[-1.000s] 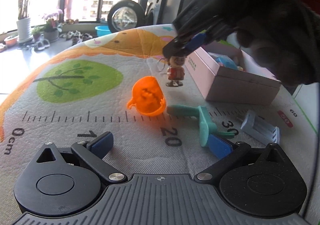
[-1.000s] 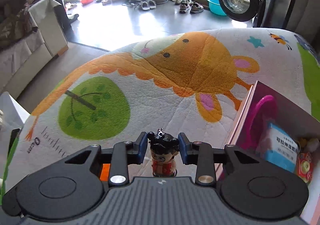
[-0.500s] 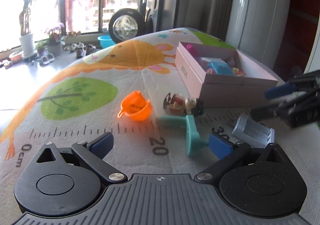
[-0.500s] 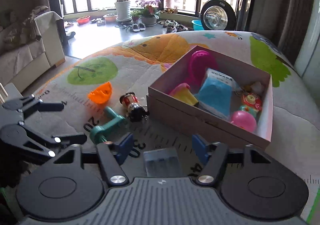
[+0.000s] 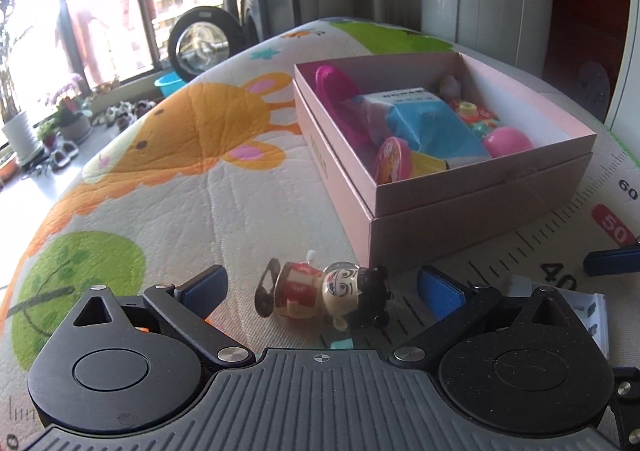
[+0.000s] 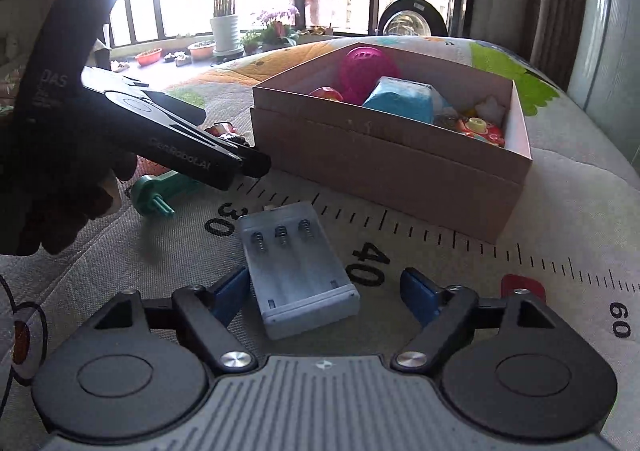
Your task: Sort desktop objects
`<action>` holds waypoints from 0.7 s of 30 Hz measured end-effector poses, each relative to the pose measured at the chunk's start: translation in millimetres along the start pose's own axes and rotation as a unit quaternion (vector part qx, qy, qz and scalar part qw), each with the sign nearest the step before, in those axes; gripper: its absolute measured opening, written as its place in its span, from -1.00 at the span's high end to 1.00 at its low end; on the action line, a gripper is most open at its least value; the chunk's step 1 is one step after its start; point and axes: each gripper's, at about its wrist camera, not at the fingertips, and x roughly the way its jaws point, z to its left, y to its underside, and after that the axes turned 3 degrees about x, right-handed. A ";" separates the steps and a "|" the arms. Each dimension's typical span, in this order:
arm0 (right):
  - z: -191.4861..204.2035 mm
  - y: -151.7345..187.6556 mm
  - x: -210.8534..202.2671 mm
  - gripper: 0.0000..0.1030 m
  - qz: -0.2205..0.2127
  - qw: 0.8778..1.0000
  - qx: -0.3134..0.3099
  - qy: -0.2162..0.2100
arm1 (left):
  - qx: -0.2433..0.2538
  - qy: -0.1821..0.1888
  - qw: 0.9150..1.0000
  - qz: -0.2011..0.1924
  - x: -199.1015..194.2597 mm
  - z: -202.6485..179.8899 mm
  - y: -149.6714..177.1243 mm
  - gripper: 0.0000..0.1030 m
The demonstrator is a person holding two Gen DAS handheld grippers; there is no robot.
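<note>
Now, left wrist view: the left gripper [image 5: 320, 287] hangs low over the mat [image 5: 168, 187], its blue fingers [image 5: 206, 285] spread wide and released. Between them lies the doll [image 5: 324, 293], tipped on its side, head pointing right, touching neither finger. Just beyond it sits the pink box [image 5: 460, 207], open, with a blue packet [image 5: 432, 123], a pink ball [image 5: 508, 141] and other toys inside. A grey battery holder [image 5: 592, 311] peeks out at the right, behind the gripper's body.

Over to the right wrist view: the right gripper [image 6: 326, 291] is also spread open, grasping nothing. The battery holder [image 6: 296, 265] lies flat on the mat between the fingers [image 6: 230, 291], close against the left one, clear of the right one. A green toy [image 6: 160, 193] lies to the left, partly under the left gripper [image 6: 248, 163], which reaches in front of the box [image 6: 392, 167]. A bit of the doll [image 6: 224, 129] shows behind that gripper.
</note>
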 end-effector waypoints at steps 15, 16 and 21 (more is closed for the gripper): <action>-18.2 -0.6 1.5 -0.71 -0.007 0.999 0.038 0.023 | 0.052 0.090 0.994 -0.037 -60.6 -38.2 26.0 -0.42; -19.2 -0.2 1.1 -0.74 -0.007 0.999 0.039 0.026 | 0.059 0.097 0.993 -0.043 -67.3 -42.3 30.2 -0.54; -21.5 1.1 0.3 -0.93 -0.005 0.998 0.044 0.038 | 0.109 0.047 0.991 -0.060 -81.6 -55.2 52.5 -0.88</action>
